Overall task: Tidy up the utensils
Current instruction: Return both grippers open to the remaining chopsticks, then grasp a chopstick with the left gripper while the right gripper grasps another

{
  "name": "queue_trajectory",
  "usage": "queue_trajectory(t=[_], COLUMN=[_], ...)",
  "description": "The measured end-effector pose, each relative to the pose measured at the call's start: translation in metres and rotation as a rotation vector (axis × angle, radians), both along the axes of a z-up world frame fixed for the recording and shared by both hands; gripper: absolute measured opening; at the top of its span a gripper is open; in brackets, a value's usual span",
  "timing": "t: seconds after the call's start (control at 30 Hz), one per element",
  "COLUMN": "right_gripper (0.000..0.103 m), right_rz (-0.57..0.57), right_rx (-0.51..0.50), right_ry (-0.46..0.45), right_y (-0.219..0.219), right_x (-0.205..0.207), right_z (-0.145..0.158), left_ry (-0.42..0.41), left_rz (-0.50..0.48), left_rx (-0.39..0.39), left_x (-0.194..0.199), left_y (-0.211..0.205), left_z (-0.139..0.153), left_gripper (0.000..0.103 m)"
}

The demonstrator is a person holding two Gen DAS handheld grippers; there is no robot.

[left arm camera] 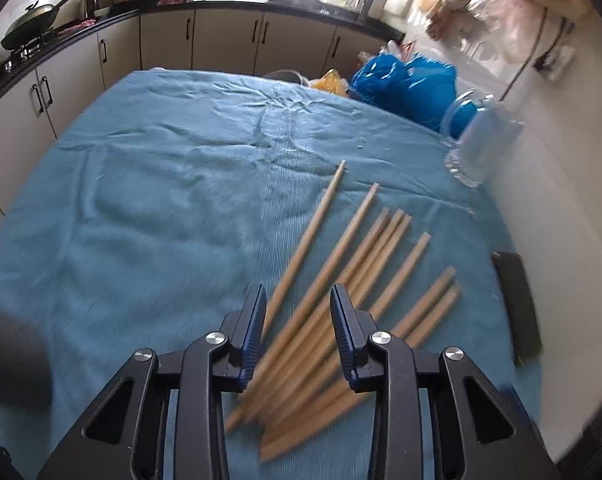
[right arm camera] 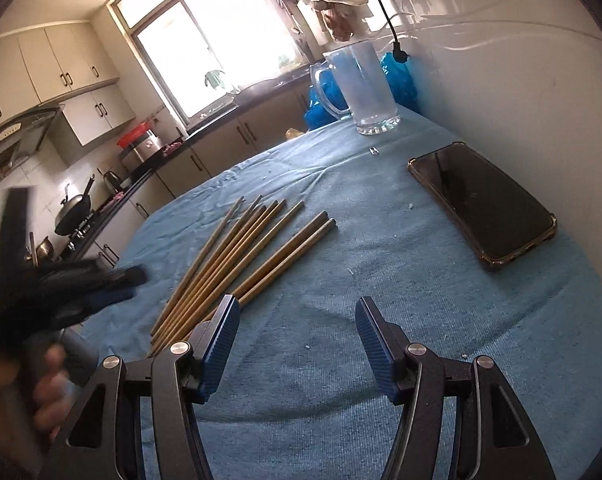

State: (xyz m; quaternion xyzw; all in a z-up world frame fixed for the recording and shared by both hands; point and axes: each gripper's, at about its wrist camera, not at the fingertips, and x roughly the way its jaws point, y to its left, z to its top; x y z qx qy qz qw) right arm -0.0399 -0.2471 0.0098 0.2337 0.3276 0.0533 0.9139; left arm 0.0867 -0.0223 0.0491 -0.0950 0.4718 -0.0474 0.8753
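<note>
- Barely begun: tan wooden chopsticks (left arm camera: 341, 280) fanned loose on blue-clothed worktop (left arm camera: 161, 200), lower centre of frame.
- Left tool (left arm camera: 299, 320) apart above them, gripping nothing.
- Right tool (right arm camera: 297, 344) apart, empty.
- Clear glass mug (right arm camera: 365, 84), upper right, likely destination, unfilled.

Wooden chopsticks (left arm camera: 341, 280), perhaps eight, fanned flat on blue cloth, thin tips bunched together

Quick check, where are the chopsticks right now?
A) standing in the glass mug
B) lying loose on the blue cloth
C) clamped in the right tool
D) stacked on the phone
B: the chopsticks lie fanned out flat on the blue cloth, apart from the glass mug and the phone; the right tool stands open with nothing in it.
</note>
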Motion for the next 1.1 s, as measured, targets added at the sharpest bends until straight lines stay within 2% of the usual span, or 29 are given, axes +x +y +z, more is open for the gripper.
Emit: queue_trajectory(t=[0.17,0.23,0.37,0.5,0.53,0.77,0.87,0.97,1.1], right_gripper=[0.065,0.065,0.065,0.065,0.065,0.065,0.065,0.065,0.058], right_rz=[0.012,0.024,0.054,0.058,0.055,0.032,0.034,0.068,0.131], right_rx=[0.074,0.087,0.087,0.085,0.085,0.067,0.061,0.063,0.124], right_ry=[0.024,0.031,0.034,0.046,0.048,0.069,0.079,0.130,0.210], right_y=[-0.007,-0.006,0.000,0.003,0.002,0.001,0.002,0.006,0.013], right_x=[0.003,0.005,0.008,0.009,0.010,0.011,0.011,0.017,0.046], right_z=[-0.007,-0.009,-0.008,-0.011,-0.012,-0.015,-0.015,-0.016,-0.012], left_ry=[0.068,0.069,0.053,0.043,0.045,0.116,0.146,0.167,0.163], left_rz=[0.029,0.037,-0.006,-0.050,-0.055,-0.026,-0.024,-0.032,-0.050], left_rx=[0.007,0.021,0.114,0.207,0.212,0.126,0.086,0.064,0.023], left_x=[0.049,0.060,0.075,0.075,0.074,0.048,0.019,-0.010,-0.039], left_y=[-0.007,-0.007,-0.021,-0.034,-0.034,-0.006,0.010,0.024,0.039], left_z=[-0.027,-0.030,-0.032,-0.033,-0.032,-0.028,-0.026,-0.026,-0.026], left_gripper=[0.030,0.029,0.027,0.010,0.010,0.007,0.007,0.007,0.007])
